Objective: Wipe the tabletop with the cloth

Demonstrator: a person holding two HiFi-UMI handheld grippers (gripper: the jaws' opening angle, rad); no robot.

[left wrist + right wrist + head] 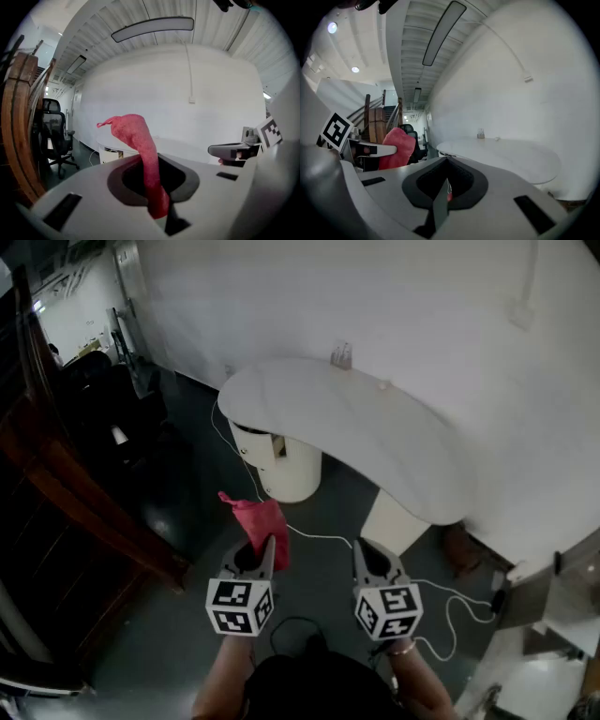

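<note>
Red cloth is hanging in the air, pinched at one end by the left gripper, whose jaws are pressing together on it. In the left gripper view the fabric is rising out of the closed jaws and curling over at the top. It is hanging well short of the white curved desk, above the dark floor, and touching neither.

The right gripper is hovering just beside the left one, its jaws pressed together and holding nothing. A tiny reddish speck is showing at their seam in the right gripper view, perhaps a bit of lint, though it is too small to tell. Both grippers are pointing toward the desk.

A small clear object is standing near the desk's far edge, by the white wall. A white cable is trailing across the floor by the desk's base. Dark wooden railing is running along the left, and a black office chair is standing near it.
</note>
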